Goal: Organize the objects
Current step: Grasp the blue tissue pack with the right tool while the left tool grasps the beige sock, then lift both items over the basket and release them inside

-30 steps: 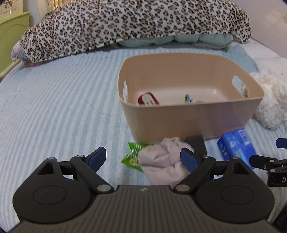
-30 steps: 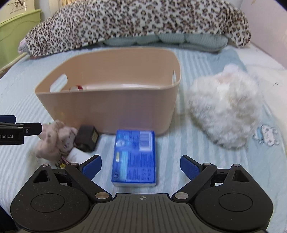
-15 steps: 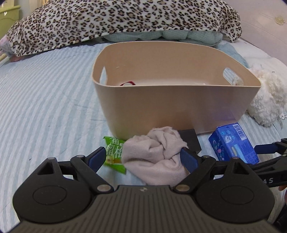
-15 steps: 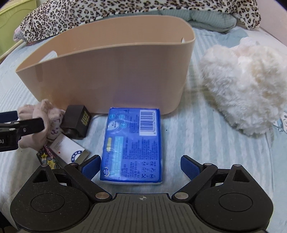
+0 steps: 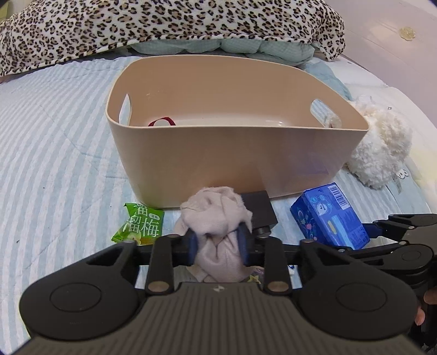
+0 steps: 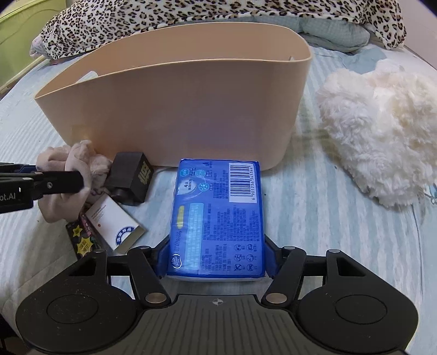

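Softly crumpled and fuzzy, one pale pink cloth (image 5: 218, 218) is sitting pinched between the blue pads of the left gripper (image 5: 218, 243), which is closing tightly on its lower folds; the bundle is lying just in front of the beige bin (image 5: 235, 161) and close to its near wall. One bin is showing: smooth matte plastic with rounded corners, a thin curved rim and a cut-out handle slot at each end. Inside it, against the floor, something red and white (image 5: 161, 122) is peeking over the wall, too hidden to identify. One glossy blue tissue pack (image 6: 218, 221), a flat rectangle with a white barcode panel, is resting in front of the bin's right half, and the right gripper (image 6: 215, 259) is squeezing its near end from both sides. One boxy black adapter (image 6: 131, 177) is lying between cloth and pack, near the bin's wall. One crinkly green snack packet (image 5: 140, 226) is lying in front of the bin's left corner. One white card-like box (image 6: 114, 221) and one dark starred wrapper (image 6: 82, 237) are overlapping in front of the adapter. One shaggy white plush (image 6: 379, 131) is touching the bin's right end. Left of the bin, striped bedding (image 5: 49, 163) is lying open; behind the bin, a leopard-print blanket (image 5: 164, 24) is bordering it.
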A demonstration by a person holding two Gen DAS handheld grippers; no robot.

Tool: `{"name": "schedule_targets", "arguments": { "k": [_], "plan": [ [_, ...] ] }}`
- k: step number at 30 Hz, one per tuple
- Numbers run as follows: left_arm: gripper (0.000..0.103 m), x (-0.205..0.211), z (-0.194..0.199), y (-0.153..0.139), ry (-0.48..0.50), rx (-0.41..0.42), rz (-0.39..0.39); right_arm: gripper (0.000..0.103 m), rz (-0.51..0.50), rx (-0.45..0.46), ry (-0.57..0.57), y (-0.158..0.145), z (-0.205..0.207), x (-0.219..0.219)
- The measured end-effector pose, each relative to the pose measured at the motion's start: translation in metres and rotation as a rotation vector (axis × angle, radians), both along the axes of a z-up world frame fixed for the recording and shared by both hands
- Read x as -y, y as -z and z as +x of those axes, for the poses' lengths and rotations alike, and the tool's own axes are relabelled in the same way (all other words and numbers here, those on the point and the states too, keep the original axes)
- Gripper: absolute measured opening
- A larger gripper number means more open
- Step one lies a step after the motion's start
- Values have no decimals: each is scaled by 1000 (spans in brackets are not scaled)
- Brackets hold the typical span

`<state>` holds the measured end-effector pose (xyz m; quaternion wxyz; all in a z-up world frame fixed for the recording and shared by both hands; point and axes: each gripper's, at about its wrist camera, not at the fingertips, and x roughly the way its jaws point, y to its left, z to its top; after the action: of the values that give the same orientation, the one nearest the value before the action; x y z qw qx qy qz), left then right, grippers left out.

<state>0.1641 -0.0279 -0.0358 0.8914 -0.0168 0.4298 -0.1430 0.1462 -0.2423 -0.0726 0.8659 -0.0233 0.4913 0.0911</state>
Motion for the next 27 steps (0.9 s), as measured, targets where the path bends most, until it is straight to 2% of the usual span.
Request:
{"name": "schedule_targets", "arguments": {
  "k": [2, 6, 12, 17, 27],
  "plan": [
    [21, 0, -4, -4, 11, 3, 0, 61, -1, 3, 2, -4, -5, 1],
    [15, 0, -11, -13, 25, 13, 15, 61, 17, 35, 14, -19, -17, 5],
    [14, -7, -26, -30, 33, 60, -2, 61, 27, 77, 23, -40, -32, 12],
    [14, -13, -37, -52, 24, 118, 21, 61, 45, 124, 30, -58, -39, 17],
    [14, -33, -52, -96, -32, 244, 13, 61, 62, 268, 46, -108, -47, 21]
  ]
}}
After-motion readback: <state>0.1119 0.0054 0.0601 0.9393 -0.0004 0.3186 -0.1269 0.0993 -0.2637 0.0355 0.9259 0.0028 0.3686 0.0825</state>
